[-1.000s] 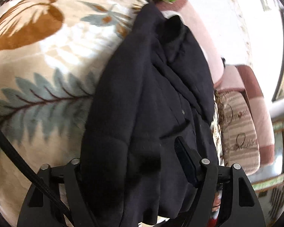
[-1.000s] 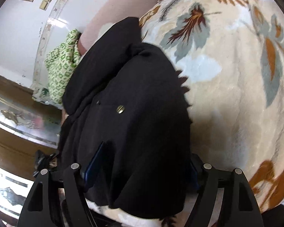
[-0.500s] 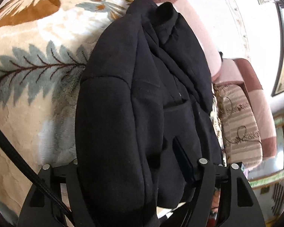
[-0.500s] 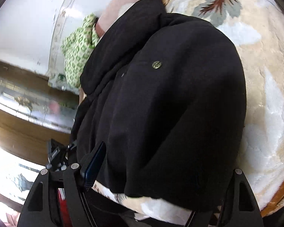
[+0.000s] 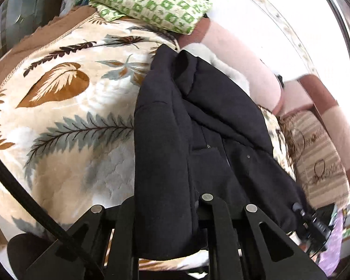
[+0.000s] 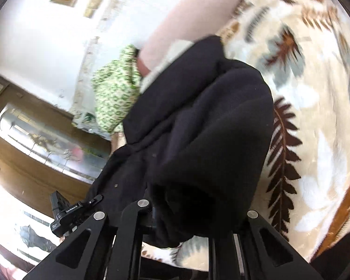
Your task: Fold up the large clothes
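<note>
The black padded coat (image 5: 198,144) lies lengthwise on a cream plush blanket printed with brown and grey leaves (image 5: 65,107), collar away from the cameras, sides already turned in so it forms a long narrow strip. Both tools sit at the near hem, probably so the bottom can be carried up toward the collar for the next fold.

The left gripper (image 5: 165,212) has its jaws drawn in on a thick bunch of hem cloth, which fills the gap between them. The right gripper (image 6: 196,210) likewise pinches a rolled wad of hem, though that picture is blurred and the exact contact cannot be made out.

The left view alone shows the coat's open front, collar and small snaps, a green-and-white patterned cushion (image 5: 151,2) beyond the collar, and a striped beige cushion (image 5: 319,158) by the coat's far side. The right view alone shows the coat's smooth outer fold touching the blanket, and the other tool's camera body (image 6: 65,212) near the hem.
</note>
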`<state>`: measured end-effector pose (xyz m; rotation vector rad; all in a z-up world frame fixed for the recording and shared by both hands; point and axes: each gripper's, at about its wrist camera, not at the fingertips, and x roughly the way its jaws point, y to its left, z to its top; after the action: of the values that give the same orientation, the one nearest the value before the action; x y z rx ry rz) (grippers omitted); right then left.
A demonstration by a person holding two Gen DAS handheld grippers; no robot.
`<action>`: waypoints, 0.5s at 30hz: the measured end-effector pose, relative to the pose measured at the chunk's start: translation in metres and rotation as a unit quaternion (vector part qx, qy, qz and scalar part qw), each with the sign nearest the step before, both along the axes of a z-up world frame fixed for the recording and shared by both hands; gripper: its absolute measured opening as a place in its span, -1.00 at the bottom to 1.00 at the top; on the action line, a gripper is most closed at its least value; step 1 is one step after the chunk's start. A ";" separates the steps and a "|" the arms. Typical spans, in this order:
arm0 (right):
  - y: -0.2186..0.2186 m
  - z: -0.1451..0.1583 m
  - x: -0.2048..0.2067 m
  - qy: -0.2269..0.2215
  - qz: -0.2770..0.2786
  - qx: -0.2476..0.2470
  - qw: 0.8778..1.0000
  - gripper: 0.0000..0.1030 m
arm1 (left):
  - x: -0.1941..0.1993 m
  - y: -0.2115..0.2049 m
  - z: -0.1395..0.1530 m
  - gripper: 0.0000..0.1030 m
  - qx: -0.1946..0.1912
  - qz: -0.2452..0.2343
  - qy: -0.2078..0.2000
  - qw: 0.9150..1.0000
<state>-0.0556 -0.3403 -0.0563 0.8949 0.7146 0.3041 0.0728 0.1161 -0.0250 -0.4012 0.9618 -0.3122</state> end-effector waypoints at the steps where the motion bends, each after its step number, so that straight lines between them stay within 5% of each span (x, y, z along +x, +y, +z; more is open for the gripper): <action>1: 0.002 0.002 -0.004 -0.002 0.003 -0.008 1.000 -0.70 | -0.005 -0.002 -0.005 -0.73 0.014 -0.001 0.003 1.000; 5: 0.011 -0.017 -0.011 0.028 0.009 -0.047 0.998 -0.71 | -0.015 -0.007 -0.034 -0.73 0.069 0.007 0.015 0.998; 10: 0.007 -0.039 -0.010 0.057 0.002 -0.048 0.997 -0.72 | -0.022 0.008 -0.055 -0.73 0.051 0.020 0.021 0.998; 15: 0.010 -0.019 0.001 0.045 0.011 -0.074 0.996 -0.72 | -0.022 0.007 -0.037 -0.73 0.041 0.022 0.004 0.999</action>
<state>-0.0542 -0.3299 -0.0756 0.7640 0.8204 0.2271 0.0513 0.1236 -0.0617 -0.3489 0.9683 -0.2317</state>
